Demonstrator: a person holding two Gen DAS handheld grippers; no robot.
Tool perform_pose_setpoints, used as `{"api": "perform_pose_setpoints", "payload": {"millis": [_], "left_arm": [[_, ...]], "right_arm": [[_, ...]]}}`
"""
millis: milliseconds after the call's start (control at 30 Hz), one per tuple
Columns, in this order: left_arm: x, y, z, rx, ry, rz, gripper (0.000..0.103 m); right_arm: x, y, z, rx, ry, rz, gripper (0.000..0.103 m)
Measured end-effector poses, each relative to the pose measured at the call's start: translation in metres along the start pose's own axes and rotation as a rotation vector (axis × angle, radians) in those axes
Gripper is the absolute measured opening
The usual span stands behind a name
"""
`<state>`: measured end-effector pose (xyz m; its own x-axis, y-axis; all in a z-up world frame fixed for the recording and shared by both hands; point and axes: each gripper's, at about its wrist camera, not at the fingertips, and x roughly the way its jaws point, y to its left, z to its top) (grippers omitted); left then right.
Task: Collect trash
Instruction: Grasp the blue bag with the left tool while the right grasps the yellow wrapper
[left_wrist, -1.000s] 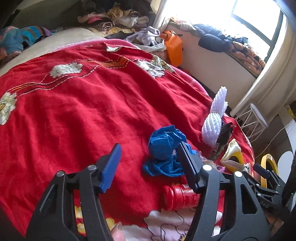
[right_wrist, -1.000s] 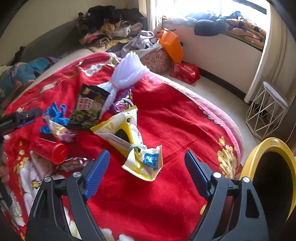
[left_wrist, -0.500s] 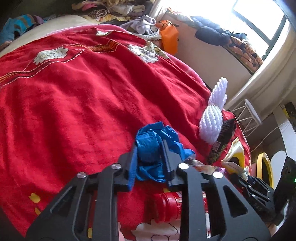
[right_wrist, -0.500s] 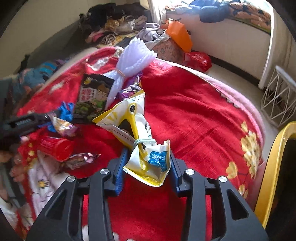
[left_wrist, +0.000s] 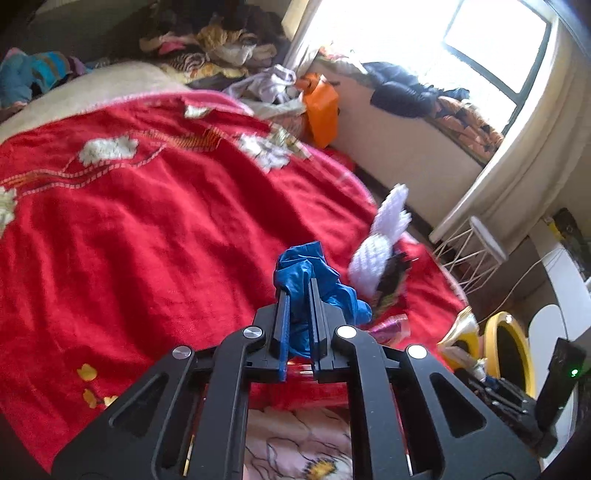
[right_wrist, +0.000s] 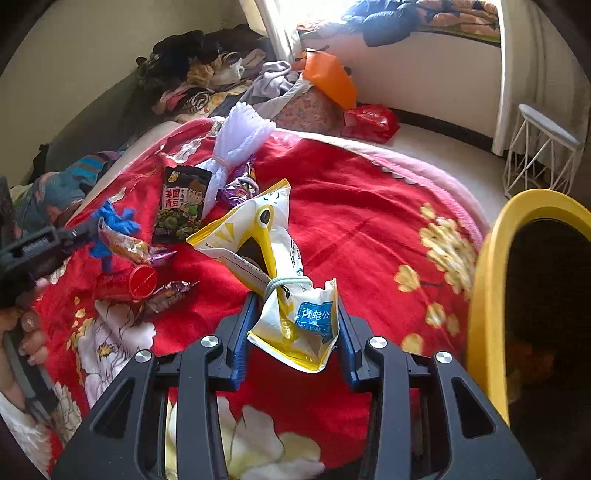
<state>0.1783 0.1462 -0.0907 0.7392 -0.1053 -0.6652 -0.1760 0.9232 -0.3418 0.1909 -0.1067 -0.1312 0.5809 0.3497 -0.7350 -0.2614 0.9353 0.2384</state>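
Having closed since a second ago, the left hand-held gripper (left_wrist: 300, 295) pinches the blue glove (left_wrist: 314, 273), the right hand-held gripper (right_wrist: 293, 325) clamps the yellow snack bag (right_wrist: 295, 317); both look ready for the yellow bin (right_wrist: 491, 295).

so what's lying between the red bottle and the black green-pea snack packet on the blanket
In the right wrist view, an orange-and-purple candy wrapper lies between the red bottle and the black snack packet.

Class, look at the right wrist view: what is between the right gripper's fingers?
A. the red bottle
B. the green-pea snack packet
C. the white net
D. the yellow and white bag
D: the right gripper is shut on the yellow and white bag, its lower end between the blue pads.
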Motion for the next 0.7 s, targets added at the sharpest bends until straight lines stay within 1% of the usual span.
{"api": "perform_pose_setpoints", "payload": {"millis": [133, 400, 700], "left_arm": [[-0.014, -0.011, 0.005, 0.023, -0.027, -0.024, 0.005], [-0.035, -0.032, 0.007, 0.067, -0.068, -0.058, 0.005], [-0.047, -0.046, 0.006, 0.103, -0.086, -0.082, 0.005]], "right_arm": [[-0.008, 0.003, -0.005, -0.022, -0.016, -0.010, 0.037], [-0.025, 0.015, -0.011, -0.053, -0.036, 0.004, 0.037], [-0.043, 0.019, -0.008, -0.058, -0.074, 0.018, 0.037]]}}
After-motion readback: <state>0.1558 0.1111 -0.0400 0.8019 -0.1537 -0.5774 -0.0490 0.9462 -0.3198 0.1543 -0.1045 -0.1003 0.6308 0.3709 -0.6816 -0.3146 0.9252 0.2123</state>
